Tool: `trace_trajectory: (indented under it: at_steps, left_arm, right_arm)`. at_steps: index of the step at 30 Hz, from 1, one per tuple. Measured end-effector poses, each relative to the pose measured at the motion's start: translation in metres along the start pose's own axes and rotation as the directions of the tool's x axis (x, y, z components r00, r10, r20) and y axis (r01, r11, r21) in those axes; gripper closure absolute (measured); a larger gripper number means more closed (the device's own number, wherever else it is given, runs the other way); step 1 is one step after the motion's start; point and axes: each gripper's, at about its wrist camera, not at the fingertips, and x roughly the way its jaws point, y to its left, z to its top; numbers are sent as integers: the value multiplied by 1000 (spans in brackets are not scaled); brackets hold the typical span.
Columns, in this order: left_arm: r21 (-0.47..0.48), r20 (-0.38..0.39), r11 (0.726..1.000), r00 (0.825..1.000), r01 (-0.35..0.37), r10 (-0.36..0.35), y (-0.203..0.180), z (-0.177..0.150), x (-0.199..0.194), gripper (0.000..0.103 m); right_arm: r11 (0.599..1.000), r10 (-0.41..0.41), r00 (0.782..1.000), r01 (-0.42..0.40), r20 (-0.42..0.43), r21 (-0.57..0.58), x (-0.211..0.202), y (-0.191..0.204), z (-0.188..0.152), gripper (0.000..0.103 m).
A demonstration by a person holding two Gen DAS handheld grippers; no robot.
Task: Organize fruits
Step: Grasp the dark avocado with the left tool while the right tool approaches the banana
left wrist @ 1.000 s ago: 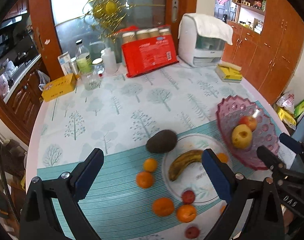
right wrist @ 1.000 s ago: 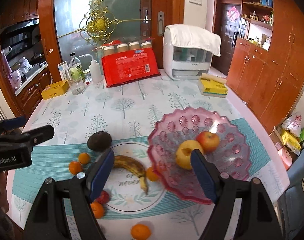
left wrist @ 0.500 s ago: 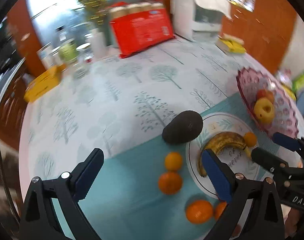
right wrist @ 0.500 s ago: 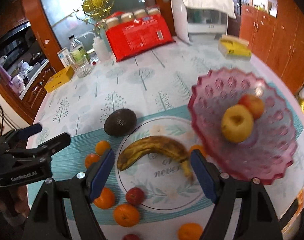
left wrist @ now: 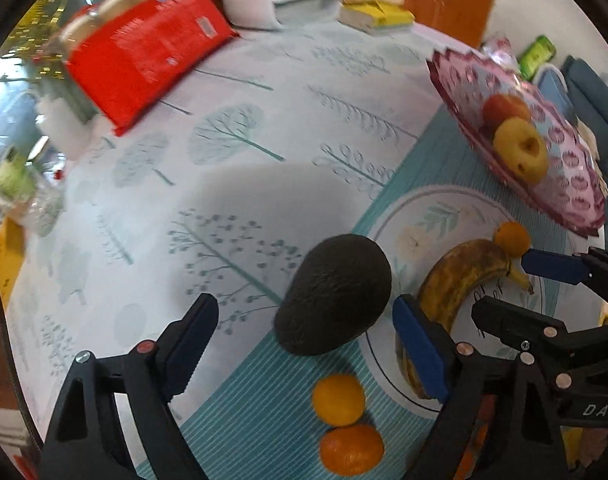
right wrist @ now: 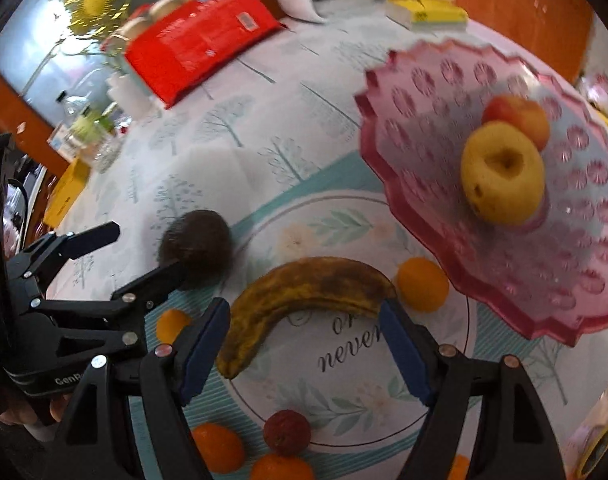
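A dark avocado (left wrist: pixel 332 296) lies on the tablecloth between the fingers of my left gripper (left wrist: pixel 304 328). Its jaws are closing and the pads stand clear of the fruit. My right gripper (right wrist: pixel 304 312) straddles a browned banana (right wrist: pixel 304 284) on the round flowered plate (right wrist: pixel 344 380). Its jaws are closing slightly, pads just off the banana's ends. The pink glass bowl (right wrist: pixel 376 128) holds a yellow apple (right wrist: pixel 502 178) and a red apple (right wrist: pixel 520 116). Several oranges (right wrist: pixel 422 284) and a small red fruit (right wrist: pixel 286 428) lie around the plate.
A red package (left wrist: pixel 143 52), bottles (left wrist: pixel 19 184) and a yellow box (right wrist: pixel 67 192) stand at the table's far side, with yellow books (right wrist: pixel 424 10) beside a white appliance. The two grippers are close together over the plate. The table edge runs just right of the bowl.
Both grippers have sunk toward the table and rolled. The left now brackets the avocado with narrower jaws, and the right has come down over the banana.
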Motion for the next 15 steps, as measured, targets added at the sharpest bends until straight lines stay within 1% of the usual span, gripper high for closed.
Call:
trace_trajectory:
  at_steps: [2,4,5,7,9,13,15]
  left_arm:
    - [20,-17,1000,1000,17,-17,-4,1,10,22]
    - [29,-38,999,999,37,-36,-7,2,20,29]
    - [28,-46,999,998,45,-44,-9,2,25,31]
    - [20,-54,998,997,63,-62,-10,3,32,37]
    - [8,-50,997,996,81,-80,-9,5,35,41]
    - [-12,-25,996,996,88,-88,-8,5,36,43]
    - [-15,-21,997,997,72,-73,-7,4,35,44]
  right_arm:
    - [1000,-3,1000,3,-7,12,3,-1,0,27]
    - [1000,0,1000,0,-17,25,6,-1,1,28]
    - [999,0,1000,0,-22,32,8,-2,1,28]
    - [999,1,1000,0,-30,43,11,-2,1,30]
    - [998,4,999,-2,-37,57,14,-4,1,31]
    - [997,0,999,3,-41,74,15,-5,2,31]
    - [997,-5,999,9,-45,72,15,-3,3,31]
